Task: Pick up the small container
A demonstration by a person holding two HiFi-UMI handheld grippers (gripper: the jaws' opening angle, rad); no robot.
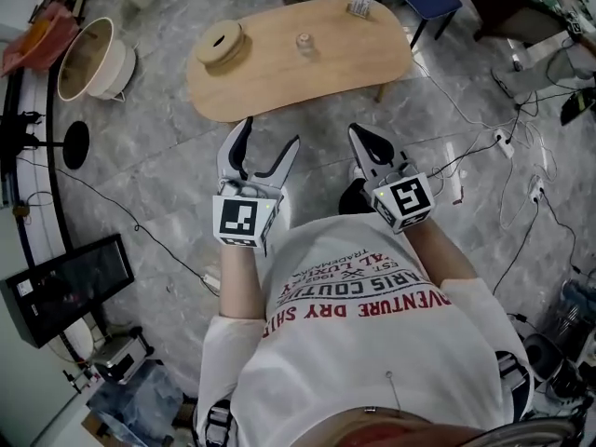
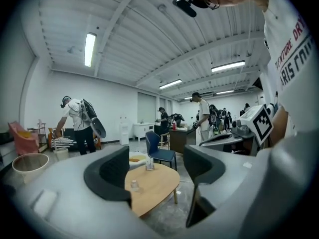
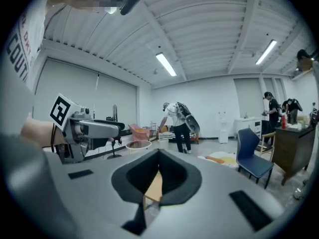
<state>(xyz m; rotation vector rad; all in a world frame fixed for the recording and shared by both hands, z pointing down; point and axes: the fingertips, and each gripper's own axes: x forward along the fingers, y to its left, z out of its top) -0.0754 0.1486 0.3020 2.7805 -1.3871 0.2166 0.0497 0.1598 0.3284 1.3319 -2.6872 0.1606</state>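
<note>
Here, the small clear container (image 1: 304,42) stands upright on the wooden desk (image 1: 279,87), toward the desk's far side and well apart from both tongs. The left tongs (image 1: 270,140) are held over the floor just off the desk's near edge, their jaws wide apart with nothing between them. The right tongs (image 1: 365,142), off that same edge, have their jaws together and empty.
</note>
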